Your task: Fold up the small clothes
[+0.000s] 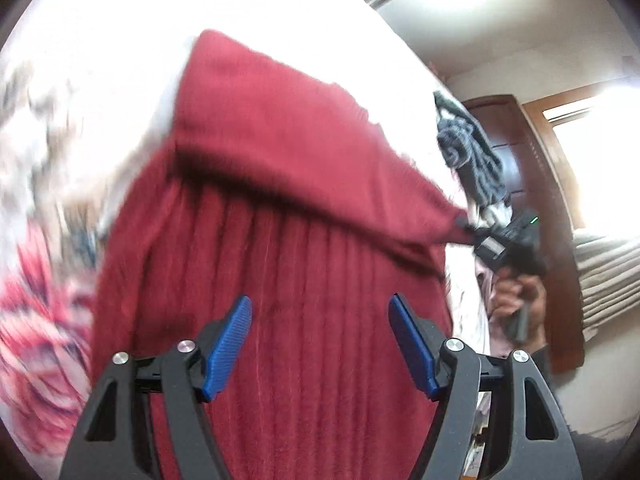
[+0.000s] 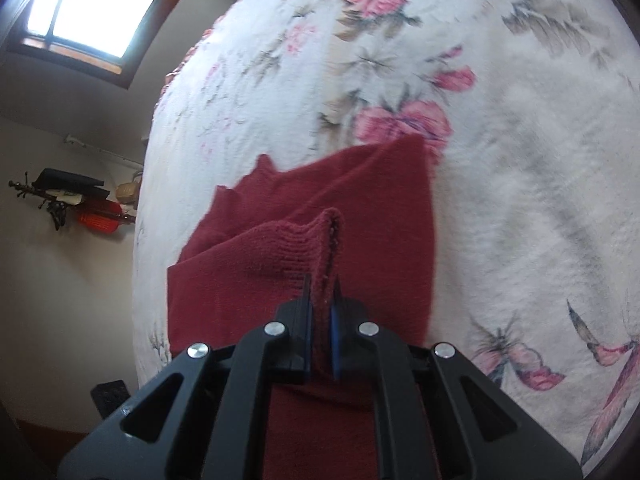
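A dark red knitted garment [image 1: 280, 208] lies on a floral blanket [image 2: 500, 160]. In the left wrist view my left gripper [image 1: 320, 320] hovers open over its ribbed part, with nothing between the blue pads [image 1: 228, 344]. At the right of that view the right gripper [image 1: 464, 224], held by a hand [image 1: 520, 296], pinches a corner of the garment and lifts a folded flap. In the right wrist view my right gripper [image 2: 321, 292] is shut on a ribbed edge of the red garment [image 2: 320, 216], which stands up between the fingers.
A grey-blue piece of clothing [image 1: 472, 148] lies at the blanket's far edge near a dark wooden door [image 1: 516, 152]. A window [image 2: 92, 12] and a wall shelf [image 2: 68, 196] with items show left of the bed in the right wrist view.
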